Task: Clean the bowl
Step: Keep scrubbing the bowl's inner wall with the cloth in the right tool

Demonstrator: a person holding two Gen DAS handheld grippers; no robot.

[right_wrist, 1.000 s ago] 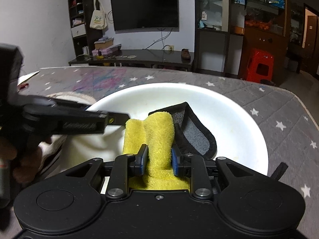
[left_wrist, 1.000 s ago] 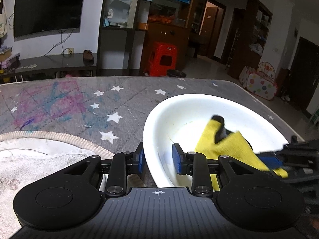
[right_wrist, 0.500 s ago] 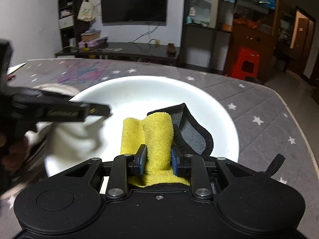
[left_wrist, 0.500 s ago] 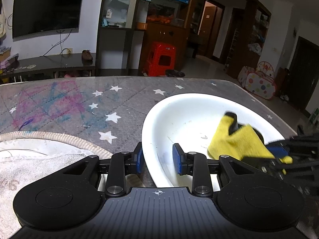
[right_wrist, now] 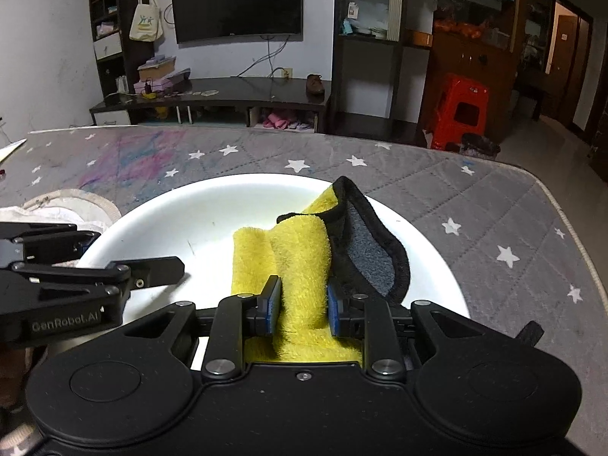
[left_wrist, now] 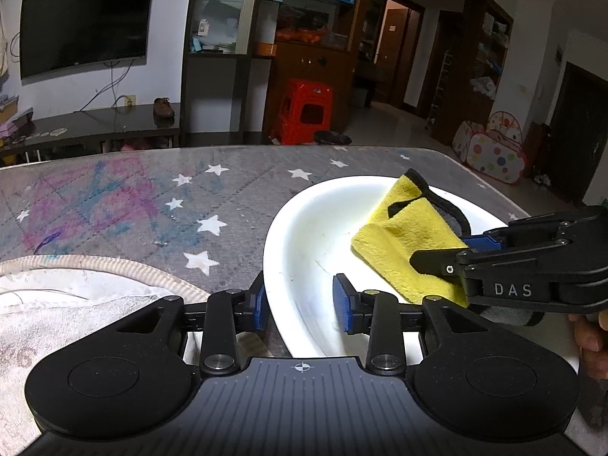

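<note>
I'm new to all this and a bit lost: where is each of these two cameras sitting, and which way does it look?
Left wrist view: sits on the left claw, looking forward over its fingers, which straddle the white bowl's near rim; the right claw and fingertips of a hand enter from the right.
Right wrist view: sits on the right claw, looking along its fingers shut on the yellow cloth inside the bowl; the left claw shows at left.
Shared: bowl, cloth, star-patterned mat, TV, red stool.
</note>
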